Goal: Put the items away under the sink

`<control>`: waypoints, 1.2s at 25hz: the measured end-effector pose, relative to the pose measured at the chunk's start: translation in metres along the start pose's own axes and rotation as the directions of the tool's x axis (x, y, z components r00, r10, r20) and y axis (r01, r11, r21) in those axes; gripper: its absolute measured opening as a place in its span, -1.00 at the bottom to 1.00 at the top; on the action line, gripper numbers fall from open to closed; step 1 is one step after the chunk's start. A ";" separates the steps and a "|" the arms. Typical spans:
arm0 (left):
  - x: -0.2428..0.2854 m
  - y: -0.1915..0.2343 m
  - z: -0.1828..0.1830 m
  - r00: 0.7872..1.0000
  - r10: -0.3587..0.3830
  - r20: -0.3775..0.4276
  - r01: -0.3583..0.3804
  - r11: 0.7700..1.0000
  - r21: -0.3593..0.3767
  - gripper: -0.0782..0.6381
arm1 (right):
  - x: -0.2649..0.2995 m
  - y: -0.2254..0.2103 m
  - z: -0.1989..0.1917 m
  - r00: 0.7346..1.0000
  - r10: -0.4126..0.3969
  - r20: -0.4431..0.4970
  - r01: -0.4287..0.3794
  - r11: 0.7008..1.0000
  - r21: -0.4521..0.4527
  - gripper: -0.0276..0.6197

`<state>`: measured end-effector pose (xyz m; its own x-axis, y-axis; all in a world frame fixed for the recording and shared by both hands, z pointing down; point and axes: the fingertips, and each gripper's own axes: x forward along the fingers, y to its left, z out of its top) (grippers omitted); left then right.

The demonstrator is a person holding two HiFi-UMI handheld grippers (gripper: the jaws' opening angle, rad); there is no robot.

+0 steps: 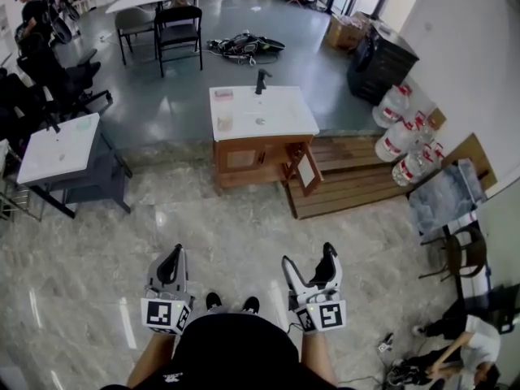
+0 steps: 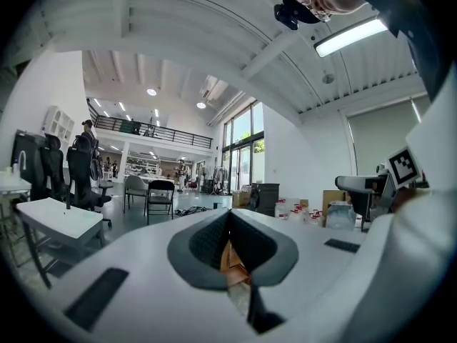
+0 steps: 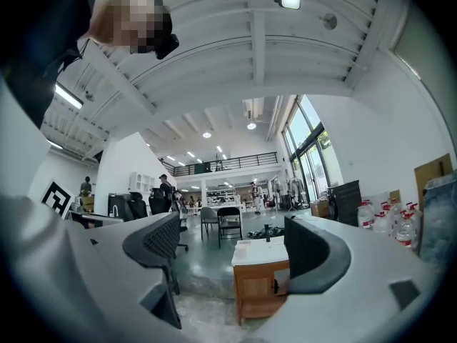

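The left gripper has its jaws pressed together; the right gripper holds its jaws spread, both empty. The water jugs carry red labels too small to read.

The left tongs and right tongs are white, with dark ribbed pads and black square markers. The shirt is black.

no readable text, labels or numbers anywhere.
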<state>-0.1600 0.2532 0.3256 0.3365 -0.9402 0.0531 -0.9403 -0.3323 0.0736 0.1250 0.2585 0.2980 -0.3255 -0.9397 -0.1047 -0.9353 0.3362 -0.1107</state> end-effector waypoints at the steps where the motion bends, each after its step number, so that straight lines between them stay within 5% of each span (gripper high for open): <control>1: -0.001 0.002 0.001 1.000 0.001 0.001 -0.001 1.000 0.000 -0.76 | 0.000 0.000 0.000 1.000 -0.006 0.000 0.006 1.000 -0.006 0.47; 30: -0.001 0.091 -0.012 1.000 -0.011 -0.003 0.011 0.999 -0.043 -0.76 | 0.053 0.061 -0.006 0.999 -0.033 -0.007 0.032 0.998 -0.053 0.47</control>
<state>-0.2453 0.2248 0.3437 0.3467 -0.9364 0.0550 -0.9335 -0.3388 0.1173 0.0499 0.2293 0.2914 -0.2958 -0.9506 -0.0944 -0.9512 0.3022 -0.0619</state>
